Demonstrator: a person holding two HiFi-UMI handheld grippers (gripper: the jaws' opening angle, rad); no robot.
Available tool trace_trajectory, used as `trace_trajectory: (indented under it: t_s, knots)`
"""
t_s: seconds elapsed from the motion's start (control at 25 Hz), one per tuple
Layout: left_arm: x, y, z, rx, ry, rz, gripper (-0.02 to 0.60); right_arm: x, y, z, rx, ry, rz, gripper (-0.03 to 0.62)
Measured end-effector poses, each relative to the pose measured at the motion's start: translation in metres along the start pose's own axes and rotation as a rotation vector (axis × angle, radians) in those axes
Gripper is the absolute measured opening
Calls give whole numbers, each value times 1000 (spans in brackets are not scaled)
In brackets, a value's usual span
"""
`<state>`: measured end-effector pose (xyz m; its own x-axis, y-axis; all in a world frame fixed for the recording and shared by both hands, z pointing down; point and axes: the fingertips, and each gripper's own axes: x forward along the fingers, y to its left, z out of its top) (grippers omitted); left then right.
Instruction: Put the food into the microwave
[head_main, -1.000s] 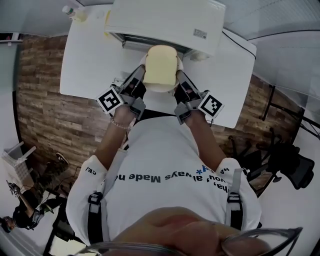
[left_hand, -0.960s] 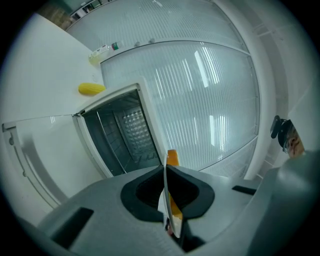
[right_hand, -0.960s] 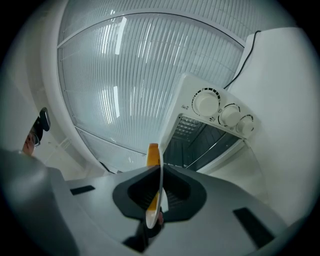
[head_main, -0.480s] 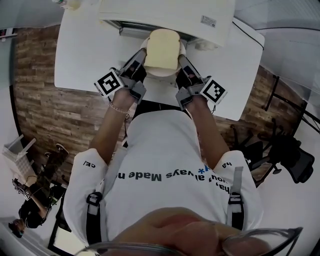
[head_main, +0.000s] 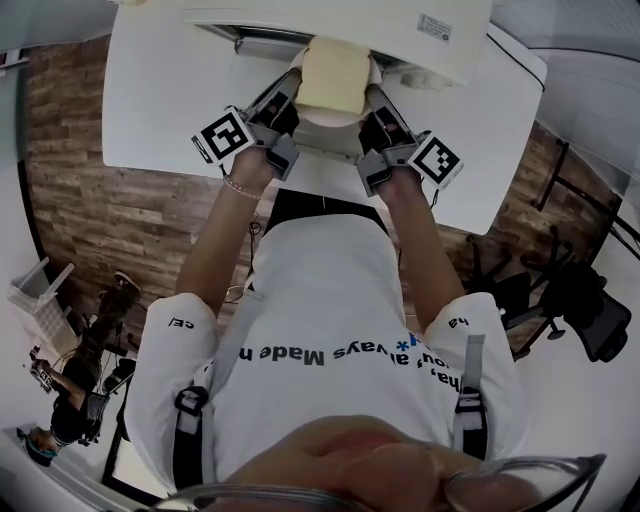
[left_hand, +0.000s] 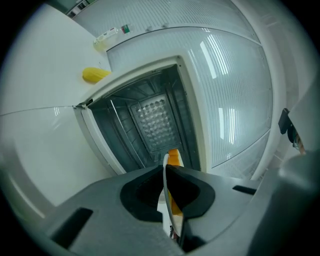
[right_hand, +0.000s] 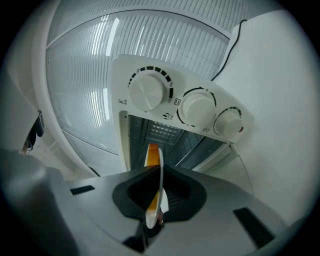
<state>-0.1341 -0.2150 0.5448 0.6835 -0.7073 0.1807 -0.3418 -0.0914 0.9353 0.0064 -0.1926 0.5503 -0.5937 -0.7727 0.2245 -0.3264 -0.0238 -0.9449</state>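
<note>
The left tool (head_main: 287, 100) is closing tight on the left rim of a white plate (head_main: 330, 120); in the left gripper view its jaws (left_hand: 166, 172) are pressing together on the thin edge of the plate (left_hand: 164, 165), with an orange strip of food (left_hand: 173, 157) showing just past them. The right tool (head_main: 373, 100) is clamping the opposite rim in the same way, and in the right gripper view its jaws (right_hand: 160, 172) are pinching the plate edge (right_hand: 159, 162) with nothing else between them. A slice of bread (head_main: 333, 75) is lying on the plate, and plate and bread are hanging level just in front of the open mouth of the microwave (head_main: 400, 25), the far edge of the bread reaching under its front lip. The left gripper view is looking straight into the dark cavity of the microwave (left_hand: 150, 120), and the right gripper view is facing its panel of three knobs (right_hand: 197, 106). The left hand (head_main: 250, 165) and the right hand (head_main: 400, 178) are gripping the tools from behind, both forearms stretching forward toward the microwave, side by side above the near edge of the white desk (head_main: 170, 100) that is carrying it. A yellow object (left_hand: 94, 75) is lying on the desk to the left of the microwave.
</note>
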Motion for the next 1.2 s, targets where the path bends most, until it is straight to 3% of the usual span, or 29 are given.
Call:
trace_trajectory:
  t_s: [0.2,1.2]
  knots:
    - [15,20,1,7,13,21,20,14,-16,2,71,-23,15,21]
    - [52,63,11,-1,29,57,20,45,-59,14,141,-100,-22,20]
